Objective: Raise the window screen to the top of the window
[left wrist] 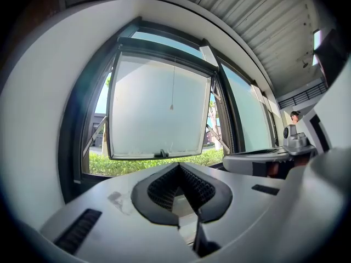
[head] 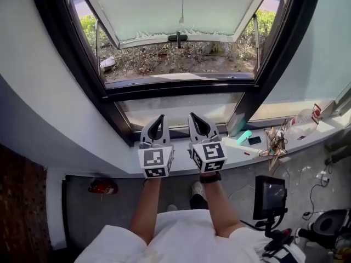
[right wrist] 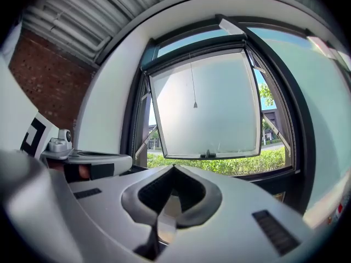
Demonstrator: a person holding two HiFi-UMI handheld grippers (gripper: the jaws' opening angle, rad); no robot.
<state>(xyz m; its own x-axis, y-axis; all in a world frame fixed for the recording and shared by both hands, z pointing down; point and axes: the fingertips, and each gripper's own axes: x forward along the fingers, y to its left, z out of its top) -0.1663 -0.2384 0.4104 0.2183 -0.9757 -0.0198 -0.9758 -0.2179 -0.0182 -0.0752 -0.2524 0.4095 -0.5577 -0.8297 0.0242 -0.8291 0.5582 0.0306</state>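
The window screen [head: 181,7] is a pale translucent panel in a dark frame, with a small black handle [head: 177,36] on its lower edge and a thin pull cord [head: 182,4] hanging down its middle. My left gripper [head: 160,118] and right gripper [head: 193,115] are held side by side over the sill, well short of the panel. Both are shut with nothing in them. In the left gripper view my left gripper [left wrist: 179,165] points at the screen [left wrist: 159,108], below its handle [left wrist: 161,154]. The right gripper view shows my right gripper [right wrist: 174,167] under the screen [right wrist: 205,111].
On the sill [head: 258,155] to the right lie a clear bottle [head: 300,124], a teal object [head: 244,137], a black phone [head: 254,141] and tangled wires [head: 274,144]. A small monitor on a stand [head: 270,196] is at lower right. A red object [head: 103,187] lies on the floor.
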